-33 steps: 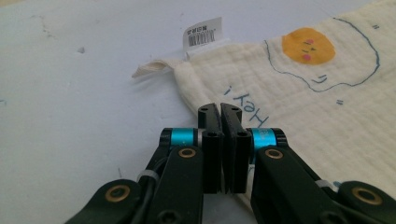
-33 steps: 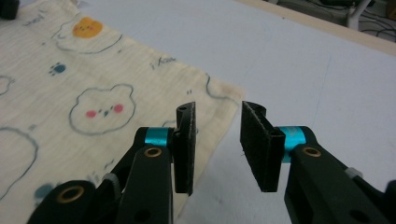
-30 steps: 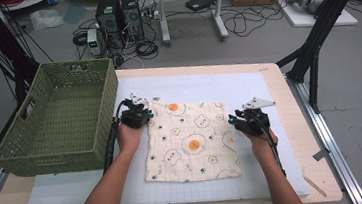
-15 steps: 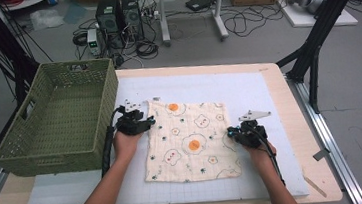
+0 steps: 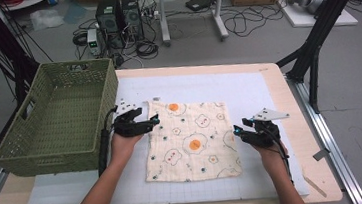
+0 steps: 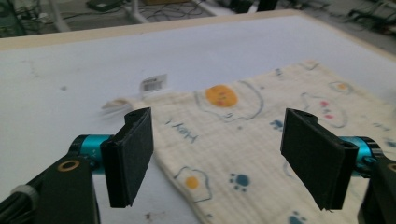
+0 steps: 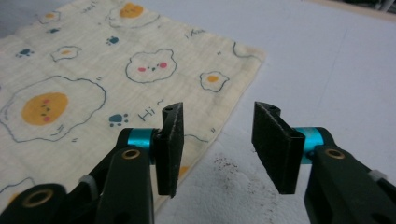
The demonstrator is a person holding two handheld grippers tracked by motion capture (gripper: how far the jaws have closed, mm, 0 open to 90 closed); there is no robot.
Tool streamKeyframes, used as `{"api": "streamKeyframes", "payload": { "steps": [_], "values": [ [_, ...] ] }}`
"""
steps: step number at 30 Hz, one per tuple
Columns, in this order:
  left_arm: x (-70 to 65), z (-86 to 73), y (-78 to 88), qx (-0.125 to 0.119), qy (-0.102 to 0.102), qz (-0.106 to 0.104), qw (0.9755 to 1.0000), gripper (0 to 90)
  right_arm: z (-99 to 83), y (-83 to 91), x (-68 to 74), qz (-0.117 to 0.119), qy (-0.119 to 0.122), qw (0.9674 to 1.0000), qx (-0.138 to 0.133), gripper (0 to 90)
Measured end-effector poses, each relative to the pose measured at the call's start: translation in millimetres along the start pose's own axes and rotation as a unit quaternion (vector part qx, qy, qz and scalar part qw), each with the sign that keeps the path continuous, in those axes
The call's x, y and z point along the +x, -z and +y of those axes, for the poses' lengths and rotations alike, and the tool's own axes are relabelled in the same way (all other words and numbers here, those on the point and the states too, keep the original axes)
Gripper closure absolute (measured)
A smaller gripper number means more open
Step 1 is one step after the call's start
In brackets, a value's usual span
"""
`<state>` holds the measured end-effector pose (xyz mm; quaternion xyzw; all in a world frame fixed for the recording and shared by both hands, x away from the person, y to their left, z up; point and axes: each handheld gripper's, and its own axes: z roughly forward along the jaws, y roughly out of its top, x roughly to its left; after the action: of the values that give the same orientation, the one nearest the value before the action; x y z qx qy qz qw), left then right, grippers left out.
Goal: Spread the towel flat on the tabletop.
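On the white surface (image 5: 248,90) the printed cloth (image 5: 193,141) lies flat, unfolded, both tongs, left (image 5: 153,120) and right (image 5: 235,133), just opening, empty, basket (image 5: 55,119) unfilled.

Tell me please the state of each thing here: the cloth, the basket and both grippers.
Cloth: spread flat on the white mat, unfolded, not gripped.
Basket: upright, empty.
Left gripper: jaws just opened wide, above the cloth's edge, holding nothing.
Right gripper: jaws just opened, at the cloth's edge, holding nothing.
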<state>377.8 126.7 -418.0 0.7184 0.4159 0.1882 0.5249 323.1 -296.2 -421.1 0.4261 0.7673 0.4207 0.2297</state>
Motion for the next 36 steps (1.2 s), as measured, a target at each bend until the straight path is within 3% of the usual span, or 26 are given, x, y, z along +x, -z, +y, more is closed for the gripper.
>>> {"api": "streamKeyframes", "payload": {
  "steps": [5,9,12,16,19,22,25,28,36],
  "values": [
    [-3.8,-3.3,10.5,-0.015,-0.004,-0.032,0.9994,18.9,-2.2,17.5,2.2,-0.007,0.011,0.9999,-0.007,30.8],
    [-7.2,-10.2,16.8,-0.016,-0.008,-0.054,0.9984,19.0,-7.3,28.4,1.0,-0.012,0.018,0.9996,-0.018,24.3],
    [-10.1,-14.0,21.0,-0.023,-0.010,-0.075,0.9968,19.1,-9.2,33.0,-1.4,-0.006,0.008,0.9995,-0.030,19.0],
    [-12.2,-13.3,25.1,-0.030,-0.013,-0.083,0.9960,19.4,-11.4,36.2,-3.2,-0.008,0.000,0.9992,-0.040,11.4],
    [-15.7,-14.5,27.2,-0.027,-0.015,-0.090,0.9955,19.5,-11.4,37.4,-2.2,-0.010,-0.002,0.9990,-0.043,11.3],
    [-20.5,-17.4,30.4,-0.034,-0.017,-0.096,0.9946,19.5,-11.2,37.2,0.0,-0.013,0.014,0.9986,-0.049,11.3],
    [-23.6,-20.1,33.4,-0.029,-0.032,-0.097,0.9943,19.9,-11.7,34.9,-1.5,-0.012,0.008,0.9985,-0.053,11.3],
    [-22.3,-20.3,34.7,-0.032,-0.029,-0.098,0.9943,20.0,-12.8,33.1,-3.5,-0.011,-0.005,0.9982,-0.059,11.3],
    [-19.5,-22.7,37.3,-0.026,-0.028,-0.091,0.9951,20.0,-10.7,30.1,-3.5,-0.015,-0.003,0.9980,-0.061,11.3]
  ]
}}
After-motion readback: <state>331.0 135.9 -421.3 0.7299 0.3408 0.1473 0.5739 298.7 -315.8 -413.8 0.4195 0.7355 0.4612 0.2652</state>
